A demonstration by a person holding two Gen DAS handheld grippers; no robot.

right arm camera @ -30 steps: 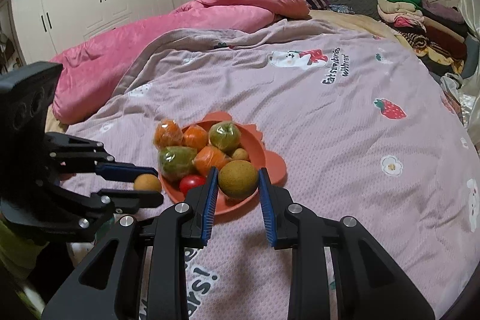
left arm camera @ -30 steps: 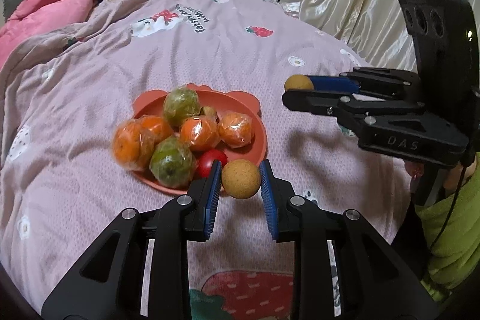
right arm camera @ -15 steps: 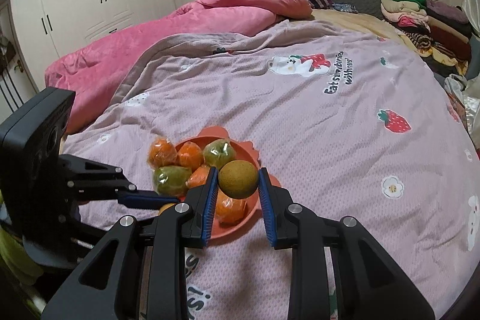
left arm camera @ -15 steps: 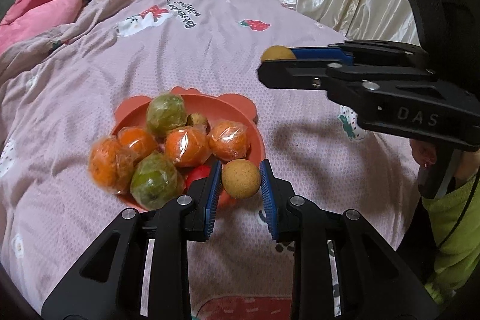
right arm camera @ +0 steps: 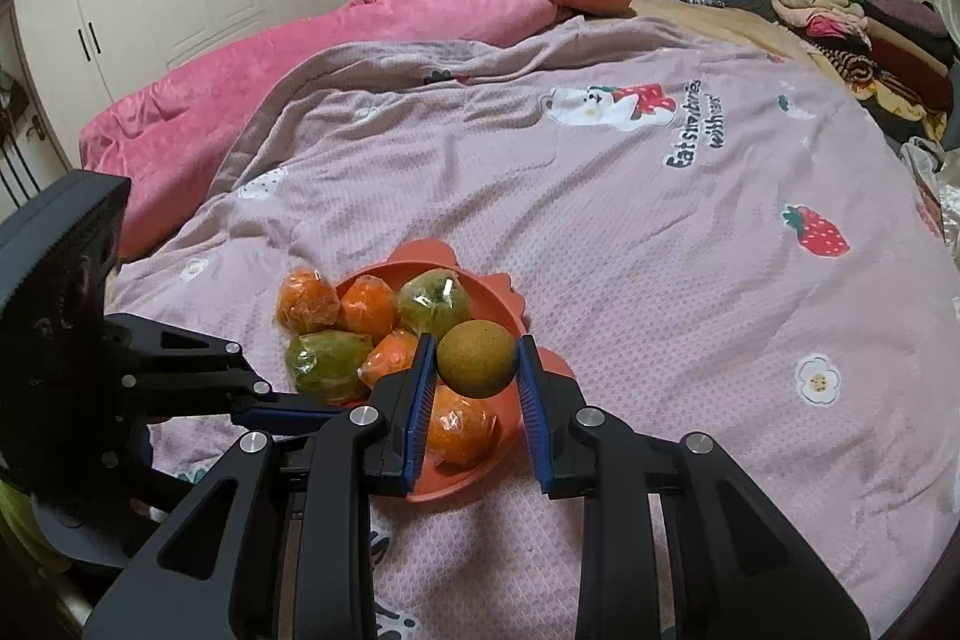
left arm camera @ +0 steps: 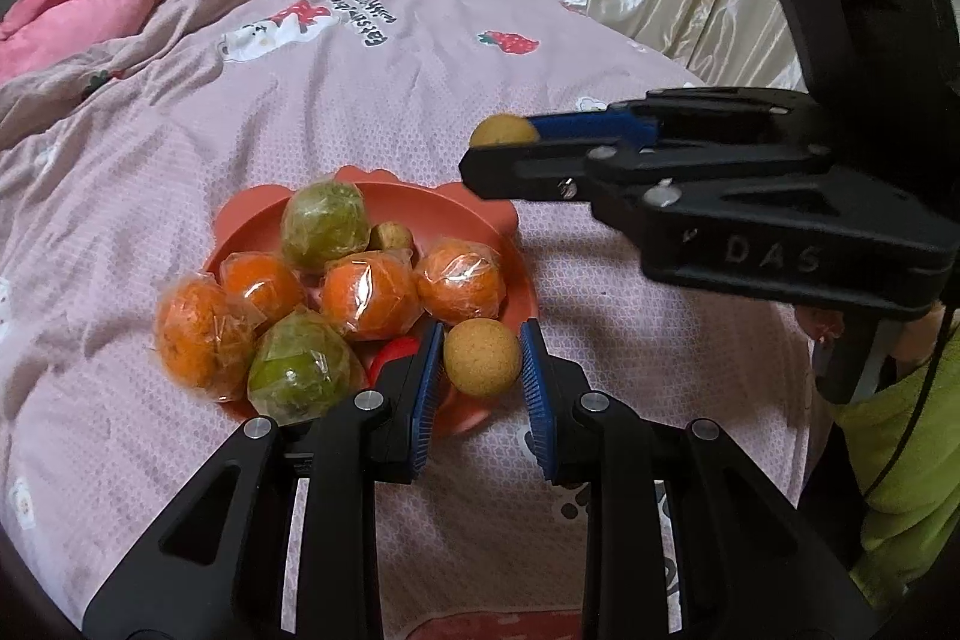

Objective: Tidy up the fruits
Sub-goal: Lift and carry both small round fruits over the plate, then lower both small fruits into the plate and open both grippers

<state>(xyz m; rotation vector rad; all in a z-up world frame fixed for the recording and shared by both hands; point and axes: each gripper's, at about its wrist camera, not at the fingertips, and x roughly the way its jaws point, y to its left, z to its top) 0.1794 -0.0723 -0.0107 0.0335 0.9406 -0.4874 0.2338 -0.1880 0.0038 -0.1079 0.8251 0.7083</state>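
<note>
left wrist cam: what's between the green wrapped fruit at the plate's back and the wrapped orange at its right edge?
A small brown fruit sits between that green wrapped fruit and the wrapped orange on the plate; left wrist view.

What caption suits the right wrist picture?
Right gripper holding a round brown fruit above an orange plate of wrapped fruit.

One plate (left arm camera: 492,214) holds four oranges (left arm camera: 369,293), two green fruits (left arm camera: 324,225), one red fruit (left arm camera: 393,353) and one small brown fruit (left arm camera: 391,237) (the oranges and green ones are film-wrapped). Two tan round fruits (left arm camera: 482,357) are held in the air, one between each gripper's pads.
</note>
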